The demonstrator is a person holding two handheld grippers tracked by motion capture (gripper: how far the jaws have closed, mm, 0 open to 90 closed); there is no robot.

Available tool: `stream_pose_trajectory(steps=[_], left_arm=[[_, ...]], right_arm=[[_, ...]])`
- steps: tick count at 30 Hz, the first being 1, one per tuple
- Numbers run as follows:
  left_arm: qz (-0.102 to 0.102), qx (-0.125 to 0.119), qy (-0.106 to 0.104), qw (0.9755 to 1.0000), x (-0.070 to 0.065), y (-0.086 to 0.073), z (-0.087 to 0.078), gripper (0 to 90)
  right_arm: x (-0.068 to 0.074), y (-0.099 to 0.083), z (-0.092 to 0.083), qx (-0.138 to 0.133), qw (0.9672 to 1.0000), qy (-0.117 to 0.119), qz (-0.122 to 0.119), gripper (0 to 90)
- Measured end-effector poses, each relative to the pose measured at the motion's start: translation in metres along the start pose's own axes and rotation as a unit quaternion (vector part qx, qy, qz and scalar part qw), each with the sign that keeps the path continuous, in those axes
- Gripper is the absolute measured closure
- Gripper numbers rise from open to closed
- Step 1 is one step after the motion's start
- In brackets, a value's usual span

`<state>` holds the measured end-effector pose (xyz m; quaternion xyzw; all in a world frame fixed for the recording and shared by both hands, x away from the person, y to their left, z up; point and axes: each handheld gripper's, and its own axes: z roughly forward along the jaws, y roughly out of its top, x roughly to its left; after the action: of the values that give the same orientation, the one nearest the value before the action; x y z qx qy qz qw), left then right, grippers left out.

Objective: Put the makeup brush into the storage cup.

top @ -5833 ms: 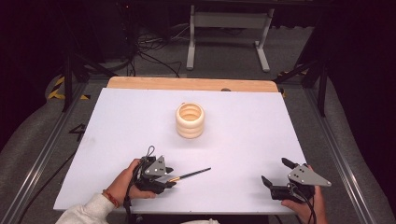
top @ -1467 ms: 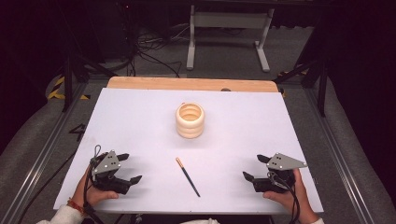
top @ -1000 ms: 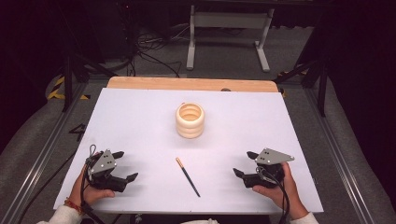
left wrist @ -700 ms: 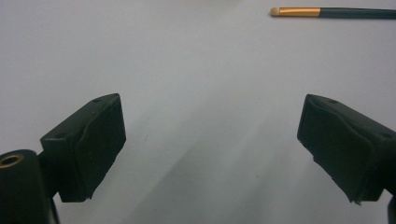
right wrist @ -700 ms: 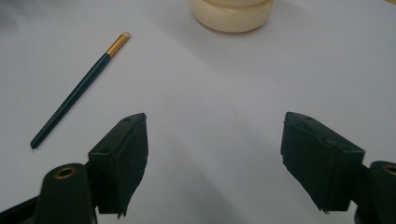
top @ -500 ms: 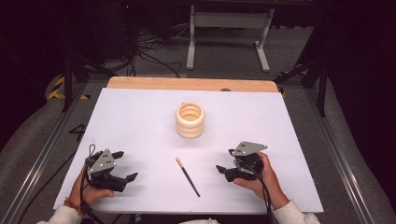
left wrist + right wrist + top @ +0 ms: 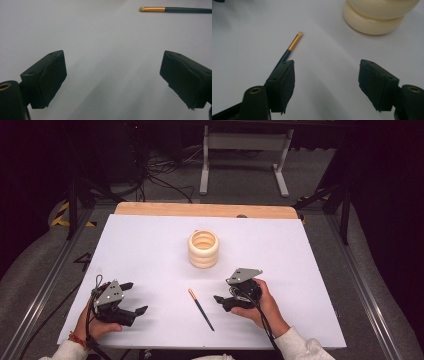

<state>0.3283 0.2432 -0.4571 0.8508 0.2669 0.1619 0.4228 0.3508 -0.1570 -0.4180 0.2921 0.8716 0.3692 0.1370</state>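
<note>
No writing is being shown on the brush [image 7: 201, 309], which is lying just left of the right gripper [image 7: 218, 300], whose empty jaws have just been closing partway; the left gripper [image 7: 136, 297] is being held wide open, empty, well left of the brush.

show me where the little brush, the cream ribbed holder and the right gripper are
brush [image 7: 201, 309], high view, middle of its dark handle
cream ribbed holder [image 7: 203, 256], high view, its ridged front wall
right gripper [image 7: 327, 82], right gripper view, midway between its open fingertips
</note>
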Motion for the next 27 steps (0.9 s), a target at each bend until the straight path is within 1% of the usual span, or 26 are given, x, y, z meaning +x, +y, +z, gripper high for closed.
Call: stream_pose_trajectory(steps=[1,5,6,8,9,10,13,14,15,16,23,27], left_arm=[[0.001,0.0,0.0,1.0,0.0,0.0,0.001,7.6],[0.001,0.004,0.0,1.0,0.0,0.0,0.001,7.5],[0.002,0.002,-0.001,1.0,0.0,0.0,0.002,7.4],[0.001,0.001,-0.001,1.0,0.0,0.0,0.001,7.5],[0.0,0.002,-0.003,1.0,0.0,0.0,0.001,7.5],[0.0,0.001,-0.003,1.0,0.0,0.0,0.001,7.4],[0.001,0.002,-0.002,1.0,0.0,0.0,0.001,7.5],[0.001,0.002,-0.003,1.0,0.0,0.0,0.001,7.5],[0.0,0.003,-0.004,1.0,0.0,0.0,0.002,7.5],[0.002,0.004,-0.005,1.0,0.0,0.0,0.002,7.5],[0.0,0.005,-0.006,1.0,0.0,0.0,0.002,7.5],[0.003,0.008,-0.009,0.9999,0.0,0.0,0.003,7.5]], right_arm=[[0.002,0.004,0.005,0.003,1.0,0.007,0.002,32.6],[0.009,0.015,0.016,0.02,0.9996,0.021,-0.003,35.0],[0.011,0.018,0.018,0.027,0.9994,0.024,0.0,35.6],[0.012,0.021,0.021,0.032,0.9991,0.026,-0.002,36.1],[0.014,0.025,0.025,0.038,0.9987,0.033,-0.002,36.6],[0.016,0.027,0.028,0.044,0.9984,0.035,-0.004,37.3],[0.02,0.031,0.036,0.055,0.9976,0.042,-0.005,38.2],[0.021,0.032,0.039,0.061,0.9972,0.041,-0.009,38.6],[0.023,0.033,0.042,0.063,0.9969,0.046,-0.011,39.6],[0.024,0.033,0.044,0.065,0.9967,0.049,-0.008,40.0],[0.034,0.04,0.059,0.086,0.9947,0.049,-0.027,41.1],[0.038,0.043,0.066,0.099,0.9934,0.049,-0.033,44.4]])
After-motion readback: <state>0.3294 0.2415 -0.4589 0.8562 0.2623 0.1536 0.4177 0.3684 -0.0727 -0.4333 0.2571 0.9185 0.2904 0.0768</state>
